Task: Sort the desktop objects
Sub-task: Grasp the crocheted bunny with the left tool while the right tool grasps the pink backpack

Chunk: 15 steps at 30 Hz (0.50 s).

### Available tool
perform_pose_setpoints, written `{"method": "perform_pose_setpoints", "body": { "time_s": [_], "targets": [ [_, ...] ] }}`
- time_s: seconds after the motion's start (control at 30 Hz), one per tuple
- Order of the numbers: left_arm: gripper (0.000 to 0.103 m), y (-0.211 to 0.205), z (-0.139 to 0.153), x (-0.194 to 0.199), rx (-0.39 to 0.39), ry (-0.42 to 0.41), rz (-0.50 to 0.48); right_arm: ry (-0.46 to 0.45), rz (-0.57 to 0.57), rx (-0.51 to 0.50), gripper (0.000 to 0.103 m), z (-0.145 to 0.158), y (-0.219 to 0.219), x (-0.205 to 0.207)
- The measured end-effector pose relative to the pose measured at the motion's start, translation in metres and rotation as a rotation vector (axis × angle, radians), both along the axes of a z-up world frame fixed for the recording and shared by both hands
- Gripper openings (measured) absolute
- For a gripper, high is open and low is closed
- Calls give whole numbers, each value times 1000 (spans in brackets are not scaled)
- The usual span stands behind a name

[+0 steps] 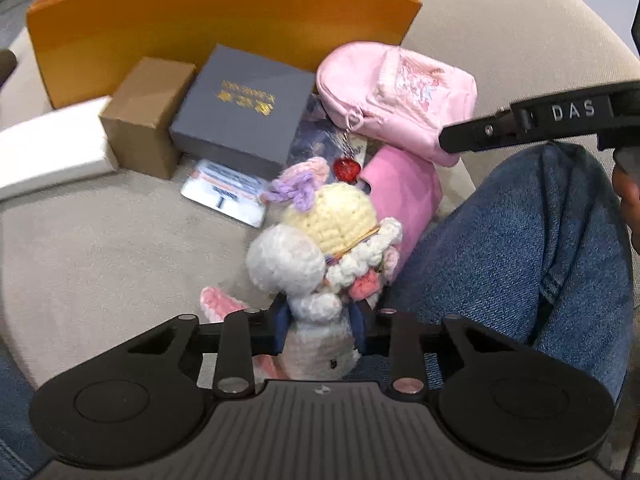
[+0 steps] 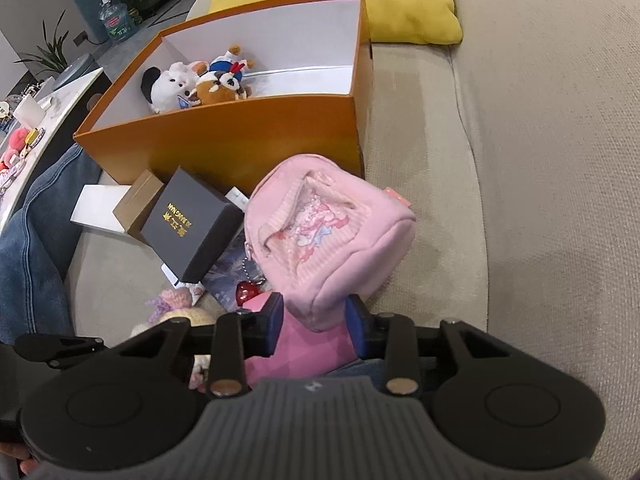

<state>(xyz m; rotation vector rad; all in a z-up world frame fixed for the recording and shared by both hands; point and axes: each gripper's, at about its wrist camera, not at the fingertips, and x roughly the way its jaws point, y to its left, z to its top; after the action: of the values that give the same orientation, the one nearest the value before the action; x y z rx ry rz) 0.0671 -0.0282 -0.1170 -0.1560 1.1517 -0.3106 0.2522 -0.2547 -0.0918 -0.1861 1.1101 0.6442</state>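
Orange box [image 2: 240, 136], far on the sofa [image 2: 520, 200], is already loaded with plush toys [image 2: 200, 84] at its left end; its right end is free. A crochet doll [image 1: 320, 248] is clamped by the left gripper [image 1: 320, 320]; a pink pouch [image 2: 328, 232] is pinched by the right gripper [image 2: 316, 320]. Small boxes [image 2: 188, 220] are left near the box wall.

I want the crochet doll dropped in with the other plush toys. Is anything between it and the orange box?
Yes. The left claw holds the crochet doll; the grey gift box, brown carton and pink pouch lie between it and the orange box. The box top is open, so lifting over them looks feasible.
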Motion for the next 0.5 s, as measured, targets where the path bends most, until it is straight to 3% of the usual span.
{"method": "perform_pose_setpoints", "body": {
  "time_s": [0.33, 0.5],
  "targets": [
    [31, 19, 46, -14, 36, -96, 66, -16, 23, 14, 56, 7, -10, 0],
    [31, 19, 37, 1, 27, -85, 82, 9, 18, 26, 58, 6, -18, 7]
  ]
}}
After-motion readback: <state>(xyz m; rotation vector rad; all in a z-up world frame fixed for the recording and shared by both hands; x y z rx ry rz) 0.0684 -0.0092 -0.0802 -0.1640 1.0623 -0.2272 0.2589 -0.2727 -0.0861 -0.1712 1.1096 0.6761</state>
